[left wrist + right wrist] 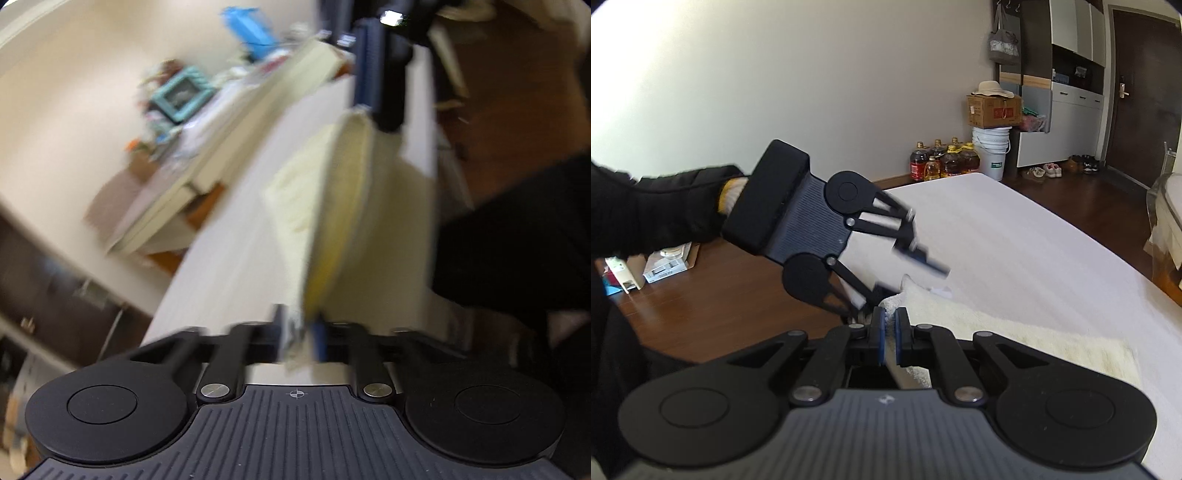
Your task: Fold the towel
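Note:
A cream towel (997,332) lies on a white padded surface (1015,240), with its near corner bunched at my right gripper (890,325), whose blue pads stand shut on a thin strip of it. In the blurred left wrist view, the towel (343,206) hangs as a raised fold between both grippers. My left gripper (300,332) is shut on its lower end and the right gripper (380,125) holds its upper end. In the right wrist view the left gripper (905,280) is motion-blurred above that corner, and its fingers look apart there.
A person's black sleeve (657,214) carries the left gripper. Wooden floor borders the surface on the left and far side. Oil bottles (942,162), a white bucket (991,147) and a cardboard box (993,109) stand by the wall. Small boxes (665,266) lie on the floor.

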The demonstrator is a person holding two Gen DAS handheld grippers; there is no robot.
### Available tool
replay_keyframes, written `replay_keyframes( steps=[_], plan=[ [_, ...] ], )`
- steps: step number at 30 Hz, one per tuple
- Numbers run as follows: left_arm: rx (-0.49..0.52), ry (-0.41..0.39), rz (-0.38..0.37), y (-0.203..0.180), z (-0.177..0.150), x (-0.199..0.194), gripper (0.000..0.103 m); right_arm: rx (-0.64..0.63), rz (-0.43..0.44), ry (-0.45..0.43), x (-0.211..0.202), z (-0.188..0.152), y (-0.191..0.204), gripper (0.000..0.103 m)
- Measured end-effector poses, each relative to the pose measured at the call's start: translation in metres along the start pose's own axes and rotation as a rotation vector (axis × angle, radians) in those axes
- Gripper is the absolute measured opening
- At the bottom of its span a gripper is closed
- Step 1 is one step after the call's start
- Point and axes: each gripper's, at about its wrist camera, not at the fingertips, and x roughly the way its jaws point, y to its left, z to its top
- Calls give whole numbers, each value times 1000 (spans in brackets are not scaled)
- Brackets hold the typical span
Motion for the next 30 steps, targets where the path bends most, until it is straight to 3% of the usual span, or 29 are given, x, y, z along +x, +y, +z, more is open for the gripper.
replay_keyframes(
  steps=[5, 10, 19, 21, 23, 24, 25, 26, 30],
  plan=[
    [19, 59, -96, -4, 8, 2, 7, -28, -78, 10, 3, -20, 10, 11],
    [-54, 80, -169, 15, 14, 8, 7, -79, -189, -13, 19, -43, 35, 43],
    [-99, 104, -202, 36, 29, 14, 7, -245, -345, 26, 62, -54, 86, 48],
    [-100, 107, -201, 36, 32, 13, 7, -287, -388, 10, 68, -55, 97, 47],
    [-98, 111, -194, 35, 33, 8, 7, -321, -423, -1, 67, -61, 106, 39],
    [-96, 114, -193, 34, 33, 4, 7, -339, -435, 5, 71, -61, 108, 33],
    [-94, 117, -192, 34, 33, 2, 7, -361, -449, 15, 75, -60, 109, 11],
    [-89, 120, -193, 34, 34, 0, 7, -376, -452, 16, 75, -60, 109, 5],
    [-91, 103, -195, 39, 45, -7, 7, -226, -383, -36, 46, -50, 88, 5]
  ],
)
